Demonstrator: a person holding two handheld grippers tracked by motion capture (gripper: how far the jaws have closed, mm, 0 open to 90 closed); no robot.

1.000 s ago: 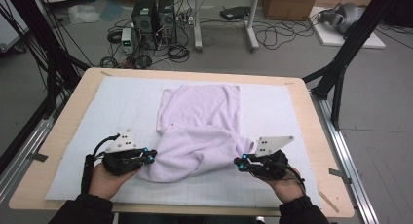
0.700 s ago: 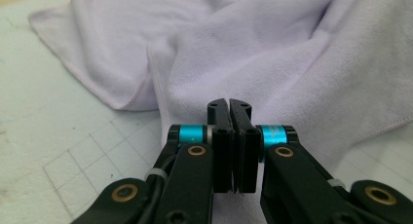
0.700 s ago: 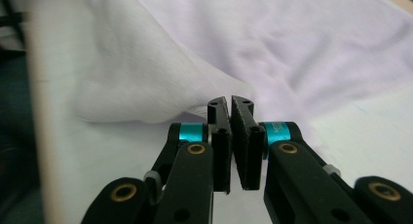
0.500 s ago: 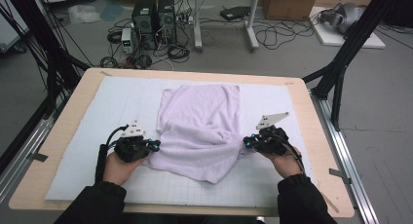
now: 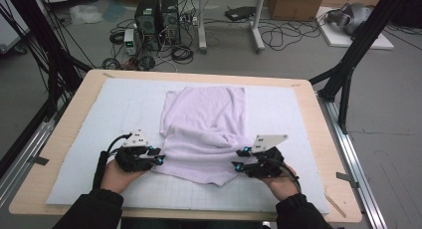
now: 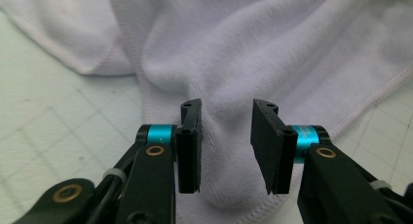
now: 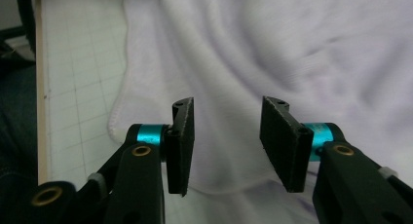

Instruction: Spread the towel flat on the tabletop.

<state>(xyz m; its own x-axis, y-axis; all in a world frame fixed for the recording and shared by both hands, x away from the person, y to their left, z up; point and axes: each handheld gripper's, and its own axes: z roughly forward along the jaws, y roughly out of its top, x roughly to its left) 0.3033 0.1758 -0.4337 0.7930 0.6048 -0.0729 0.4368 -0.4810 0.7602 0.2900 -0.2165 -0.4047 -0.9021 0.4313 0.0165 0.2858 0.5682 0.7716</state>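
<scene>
A pale lilac towel [image 5: 206, 129] lies loosely folded and rumpled on the white gridded mat [image 5: 99, 119]. My left gripper [image 5: 160, 157] sits low at the towel's near left edge. Its jaws have just been opening. In the left gripper view they stand apart [image 6: 226, 146] with a ridge of towel [image 6: 234, 48] between them, and the pads are clear of the cloth. My right gripper [image 5: 238, 159] is at the near right edge. Its jaws have also just been opening [image 7: 226, 141], with the towel's [image 7: 272, 48] hemmed edge lying untouched beneath the gap.
The mat covers a wooden table [image 5: 338, 189] whose near edge runs just behind my hands. Black frame legs [image 5: 348, 64] stand off the right side. On the floor beyond the far edge are computer towers [image 5: 157, 17] and cables.
Both grippers were shut on the towel's near edges. They carried it away from the person, then came back down. Their jaws now stand apart and the towel rests on the mat.
</scene>
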